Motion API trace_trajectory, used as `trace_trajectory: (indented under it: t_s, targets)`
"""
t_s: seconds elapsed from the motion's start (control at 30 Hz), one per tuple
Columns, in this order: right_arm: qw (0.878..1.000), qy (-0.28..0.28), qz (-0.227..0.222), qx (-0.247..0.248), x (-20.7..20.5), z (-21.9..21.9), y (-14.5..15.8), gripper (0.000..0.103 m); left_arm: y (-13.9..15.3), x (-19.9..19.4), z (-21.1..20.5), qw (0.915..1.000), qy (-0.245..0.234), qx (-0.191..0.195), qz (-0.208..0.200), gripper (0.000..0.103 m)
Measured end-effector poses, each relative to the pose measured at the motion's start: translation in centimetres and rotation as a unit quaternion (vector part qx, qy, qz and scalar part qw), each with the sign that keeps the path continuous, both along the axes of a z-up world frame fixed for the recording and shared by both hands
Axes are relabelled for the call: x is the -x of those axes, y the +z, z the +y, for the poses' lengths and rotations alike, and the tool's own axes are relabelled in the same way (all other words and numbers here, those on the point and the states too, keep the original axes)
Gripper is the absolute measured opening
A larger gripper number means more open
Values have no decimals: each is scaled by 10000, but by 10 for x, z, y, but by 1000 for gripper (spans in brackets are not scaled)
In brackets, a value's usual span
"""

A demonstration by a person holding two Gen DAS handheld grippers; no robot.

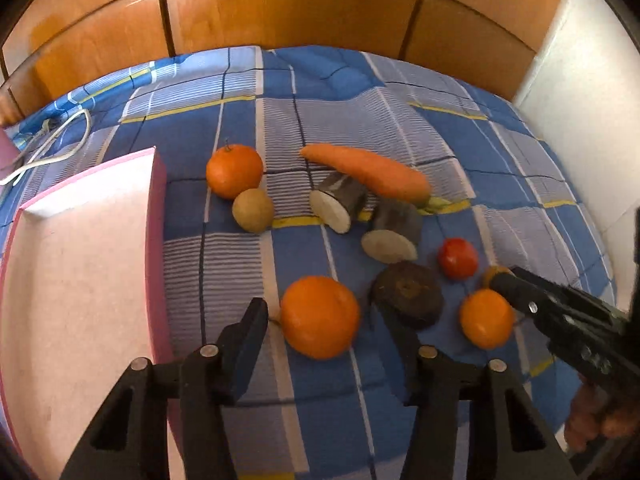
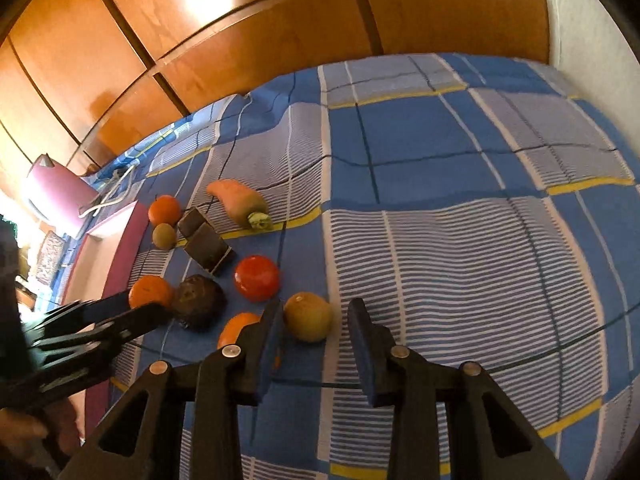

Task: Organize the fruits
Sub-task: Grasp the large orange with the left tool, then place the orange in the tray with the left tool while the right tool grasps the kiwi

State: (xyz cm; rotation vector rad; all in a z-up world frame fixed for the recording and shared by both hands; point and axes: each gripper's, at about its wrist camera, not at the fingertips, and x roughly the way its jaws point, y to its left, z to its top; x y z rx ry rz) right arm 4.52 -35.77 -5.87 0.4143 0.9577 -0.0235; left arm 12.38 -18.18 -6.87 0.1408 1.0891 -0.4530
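orange (image 1: 320, 317) between left fingers (image 1: 244, 344), untouched

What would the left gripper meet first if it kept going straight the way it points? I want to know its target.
Most likely the nearest orange, which sits just ahead of the left gripper, between its open fingers on the checked bedsheet; depth is hard to judge.

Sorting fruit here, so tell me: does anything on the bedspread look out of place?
Yes: a long orange carrot and two cut dark-skinned, white-fleshed vegetable chunks lie among the oranges on the blue checked bedspread; they aren't fruit.
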Motion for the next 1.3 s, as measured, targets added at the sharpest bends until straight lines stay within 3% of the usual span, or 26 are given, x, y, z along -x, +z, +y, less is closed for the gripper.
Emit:
trace_trajectory:
  t_s: [0.03,0.3,0.6,0.67,0.8,1.03,1.1,1.17,1.3]
  targets:
    - [10000,22,3,9,-1,1,0,34,-2,-2,1,10000,-11,71,63,39]
    - [9993,145,27,337,-5,8,-2,27,8,14,9,9994,-52,315,-162,38]
    - [9987,151,-13,491,-4,11,-2,27,65,31,57,9929,446,930,-598,38]
    - [9982,175,-30,578,-5,12,-3,27,70,31,71,9918,613,900,-665,38]
    - [9967,215,-65,786,-4,17,-3,27,66,32,107,9895,1151,487,-722,38]
    - [9957,90,-58,916,0,17,1,27,40,39,165,9768,2091,23,-457,39]
    - [9960,50,-46,890,1,16,2,27,40,44,171,9748,2176,54,-485,42]
    - [9957,19,-36,926,2,16,2,27,44,51,178,9727,2252,104,-555,63]
    - [9945,-33,-98,1039,6,17,9,27,55,60,183,9700,2312,214,-716,66]
